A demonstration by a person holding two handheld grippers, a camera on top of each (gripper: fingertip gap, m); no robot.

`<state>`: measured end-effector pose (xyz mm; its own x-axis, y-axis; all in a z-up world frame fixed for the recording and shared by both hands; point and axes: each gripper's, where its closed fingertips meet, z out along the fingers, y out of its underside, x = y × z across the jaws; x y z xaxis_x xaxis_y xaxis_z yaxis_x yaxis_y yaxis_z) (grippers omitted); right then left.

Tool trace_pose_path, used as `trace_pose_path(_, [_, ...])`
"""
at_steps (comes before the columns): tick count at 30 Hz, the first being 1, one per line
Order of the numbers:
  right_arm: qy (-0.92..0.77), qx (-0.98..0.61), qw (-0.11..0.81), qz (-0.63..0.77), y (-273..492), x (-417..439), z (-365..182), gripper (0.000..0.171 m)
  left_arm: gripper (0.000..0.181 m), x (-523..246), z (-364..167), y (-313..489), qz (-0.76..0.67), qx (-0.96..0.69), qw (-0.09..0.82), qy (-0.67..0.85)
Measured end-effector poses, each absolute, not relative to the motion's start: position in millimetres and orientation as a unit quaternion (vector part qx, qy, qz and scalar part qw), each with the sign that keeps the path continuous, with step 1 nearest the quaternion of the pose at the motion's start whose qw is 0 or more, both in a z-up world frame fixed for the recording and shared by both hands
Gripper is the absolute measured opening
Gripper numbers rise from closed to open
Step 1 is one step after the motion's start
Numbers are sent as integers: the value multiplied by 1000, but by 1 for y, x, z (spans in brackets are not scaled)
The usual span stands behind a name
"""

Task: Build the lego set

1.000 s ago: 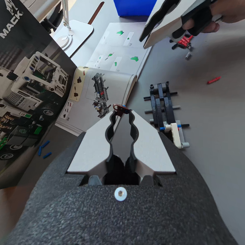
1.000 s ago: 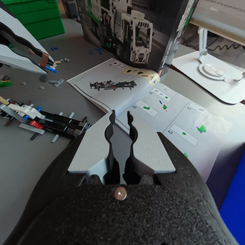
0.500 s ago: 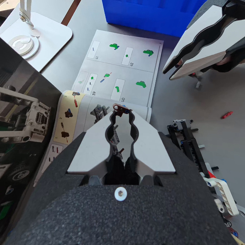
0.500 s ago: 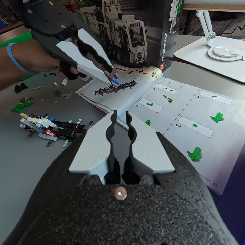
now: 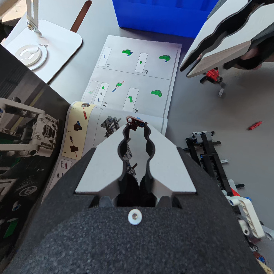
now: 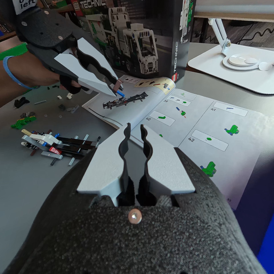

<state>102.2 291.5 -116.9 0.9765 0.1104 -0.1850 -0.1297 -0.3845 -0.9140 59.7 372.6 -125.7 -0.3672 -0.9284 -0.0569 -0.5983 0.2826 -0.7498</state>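
My left gripper (image 5: pixel 136 125) is shut on a small dark red lego piece (image 5: pixel 135 122) with a blue pin in it, and holds it above the open instruction booklet (image 5: pixel 133 74). The right wrist view shows that gripper (image 6: pixel 118 90) and the piece (image 6: pixel 117 87) over the booklet's left page (image 6: pixel 133 94). My right gripper (image 6: pixel 135 125) is slightly open and empty, above the booklet's near edge; it also shows at the upper right of the left wrist view (image 5: pixel 183 72). The black, grey and white chassis assembly (image 5: pixel 207 151) (image 6: pixel 66 146) lies on the grey table.
The set's box (image 6: pixel 133 37) stands behind the booklet. A blue bin (image 5: pixel 163 14) and a white stand base (image 5: pixel 44 44) are at the far side. Loose pieces lie about: a red pin (image 5: pixel 255 125), a red and black cluster (image 5: pixel 212 75), green pieces (image 6: pixel 23 121).
My left gripper has carried the dark red piece from beside the chassis to over the booklet's left page. My right gripper has stayed slightly open and shifted nearer the booklet.
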Motion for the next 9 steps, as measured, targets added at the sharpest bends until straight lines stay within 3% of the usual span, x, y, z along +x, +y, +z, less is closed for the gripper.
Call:
trace_pose_path(1, [5,-823,558,102,291,104,-114,13,18,55,-119,370,-330,-504,259,755])
trace_pose_path(7, [-37,-818,573,40,272,117,-85,15,18,-2,-78,329,-385,-508,276,719])
trace_pose_path(9, [-55,-825,556,81,255,101,-81,15,18,-24,-73,311,-395,-514,268,713])
